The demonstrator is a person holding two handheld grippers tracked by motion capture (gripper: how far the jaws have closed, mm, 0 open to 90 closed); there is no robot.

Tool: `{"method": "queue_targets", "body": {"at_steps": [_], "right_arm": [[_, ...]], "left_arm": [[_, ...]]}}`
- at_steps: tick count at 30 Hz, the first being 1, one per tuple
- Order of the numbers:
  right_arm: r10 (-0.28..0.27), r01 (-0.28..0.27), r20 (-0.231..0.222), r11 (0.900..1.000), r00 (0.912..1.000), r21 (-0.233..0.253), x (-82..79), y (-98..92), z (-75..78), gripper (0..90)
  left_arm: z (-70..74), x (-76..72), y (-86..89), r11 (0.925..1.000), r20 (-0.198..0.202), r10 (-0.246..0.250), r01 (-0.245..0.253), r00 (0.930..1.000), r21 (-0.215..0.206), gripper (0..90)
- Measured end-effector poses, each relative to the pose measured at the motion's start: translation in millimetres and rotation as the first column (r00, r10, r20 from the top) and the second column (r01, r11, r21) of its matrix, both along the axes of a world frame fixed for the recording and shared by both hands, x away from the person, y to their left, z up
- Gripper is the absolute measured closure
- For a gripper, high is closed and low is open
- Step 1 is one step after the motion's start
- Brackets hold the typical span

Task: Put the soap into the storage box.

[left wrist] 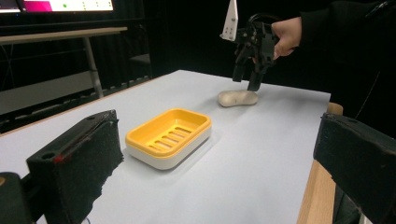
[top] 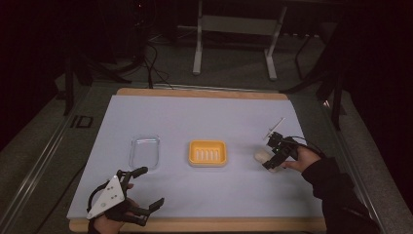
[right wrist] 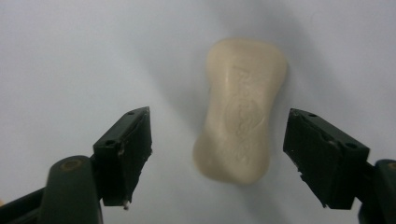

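- Waiting at the near edge of the pale sheet (top: 204, 117) covering the wooden table (top: 195, 225), the left gripper (top: 146, 187) is sitting with jaws spread wide, holding nothing.
- Lying mid-sheet are a clear lid (top: 144, 151) and, beside it, a yellow soap dish (top: 208, 153).
- Hovering over the cream soap bar (right wrist: 240, 109), the right gripper (right wrist: 217, 154) is showing jaws apart on either side, not touching; embossed lettering on the bar is too blurred to read.
- Beyond the table, metal legs (top: 197, 44) and cables are standing out in a dark room.
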State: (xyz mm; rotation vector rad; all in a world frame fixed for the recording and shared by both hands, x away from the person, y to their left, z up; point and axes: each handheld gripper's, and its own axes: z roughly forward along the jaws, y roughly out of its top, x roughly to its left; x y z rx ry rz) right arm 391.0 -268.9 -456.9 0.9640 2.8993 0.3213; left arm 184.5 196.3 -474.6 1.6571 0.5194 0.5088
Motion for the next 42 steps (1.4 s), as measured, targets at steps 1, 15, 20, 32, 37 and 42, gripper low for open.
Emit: {"method": "queue_targets", "body": {"at_steps": [1,15,20,32,37,42], "right_arm": [[-0.002,0.002,0.004,1.0,1.0,0.008,0.8,-0.7,-0.9,23.8],[-0.034,0.033,0.02,0.999,0.9992,0.016,10.0,-5.6,-24.5,29.2],[-0.029,0.029,0.027,0.999,0.9992,0.02,12.3,-7.7,-32.0,32.1],[-0.004,0.004,0.014,1.0,0.9999,0.021,15.0,-9.5,-42.8,40.3],[-0.001,0.001,0.012,1.0,0.9999,0.009,15.4,-7.5,-42.6,42.5],[0.013,-0.013,0.007,1.0,0.9999,-0.022,13.7,-1.9,-41.5,49.0]], "left_arm": [[0.0,0.0,0.0,1.0,0.0,0.0,0.0,1.0,0.002,1.1],[-0.1,0.1,-0.4,1.0,-0.009,-0.008,0.008,0.9999,-0.001,1.1],[0.0,0.2,-0.3,0.9999,-0.012,-0.014,0.014,0.9998,-0.009,1.1],[-0.5,0.3,-1.1,0.9999,-0.014,-0.013,0.013,0.9998,-0.003,1.1],[-0.5,0.1,-1.4,0.9999,-0.014,-0.013,0.013,0.9998,-0.001,1.1],[-0.9,0.1,-2.0,0.9999,-0.014,-0.014,0.014,0.9998,0.005,1.1]]}}
